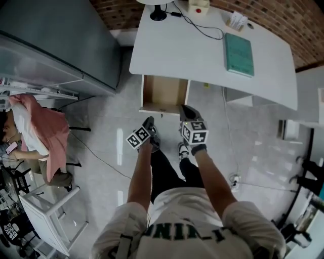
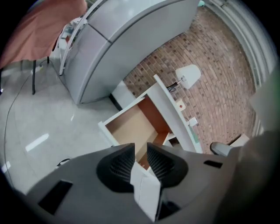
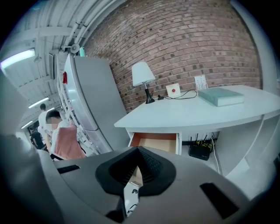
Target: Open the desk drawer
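Note:
The white desk (image 1: 192, 45) has its drawer (image 1: 163, 94) pulled out; the bare wooden inside shows nothing in it. My left gripper (image 1: 150, 124) hangs just short of the drawer's front, apart from it, and its jaws stand open with nothing between them. In the left gripper view the drawer (image 2: 131, 127) lies beyond the left gripper (image 2: 141, 146). My right gripper (image 1: 186, 111) hovers by the drawer's right front corner, its jaw tips together and holding nothing. The right gripper view looks over the right gripper (image 3: 138, 149) at the open drawer (image 3: 155, 142).
On the desk lie a teal book (image 1: 238, 54), a lamp base (image 1: 158, 14) and a small box with a red button (image 1: 198, 6). A tall grey cabinet (image 1: 55, 40) stands left of the desk. A seated person (image 1: 48, 136) and a white cart (image 1: 50, 212) are at far left.

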A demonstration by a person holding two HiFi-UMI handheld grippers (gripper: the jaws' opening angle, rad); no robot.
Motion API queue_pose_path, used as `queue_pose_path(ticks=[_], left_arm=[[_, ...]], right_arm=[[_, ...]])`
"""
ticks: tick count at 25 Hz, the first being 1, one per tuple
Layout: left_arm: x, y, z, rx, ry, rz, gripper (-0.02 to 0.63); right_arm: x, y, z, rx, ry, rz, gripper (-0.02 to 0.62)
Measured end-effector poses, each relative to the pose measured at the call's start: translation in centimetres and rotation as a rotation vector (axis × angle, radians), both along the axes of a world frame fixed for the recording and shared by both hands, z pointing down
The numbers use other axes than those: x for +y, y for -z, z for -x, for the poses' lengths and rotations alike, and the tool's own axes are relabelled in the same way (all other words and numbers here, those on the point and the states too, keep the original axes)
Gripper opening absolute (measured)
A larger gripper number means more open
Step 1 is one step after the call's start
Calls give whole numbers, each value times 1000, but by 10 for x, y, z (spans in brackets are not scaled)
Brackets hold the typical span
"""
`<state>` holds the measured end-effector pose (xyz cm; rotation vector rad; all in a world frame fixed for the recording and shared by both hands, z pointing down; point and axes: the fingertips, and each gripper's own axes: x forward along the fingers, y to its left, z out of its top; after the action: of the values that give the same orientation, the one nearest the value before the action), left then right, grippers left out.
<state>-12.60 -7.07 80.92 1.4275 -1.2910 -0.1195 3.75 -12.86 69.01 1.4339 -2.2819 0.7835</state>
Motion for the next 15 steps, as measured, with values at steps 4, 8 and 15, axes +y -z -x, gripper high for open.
queue_pose_path(ticks=[4, 8, 15], left_arm=[[-21, 78, 4, -87, -37, -122, 80], [-27, 156, -8, -294, -172, -255, 80], [-28, 277, -28, -592, -288, -477, 75]], right_arm=[[-3, 43, -7, -8, -4, -45, -6], [0, 97, -15, -2, 11, -116, -6], [10, 187, -24, 1, 54, -291, -6]])
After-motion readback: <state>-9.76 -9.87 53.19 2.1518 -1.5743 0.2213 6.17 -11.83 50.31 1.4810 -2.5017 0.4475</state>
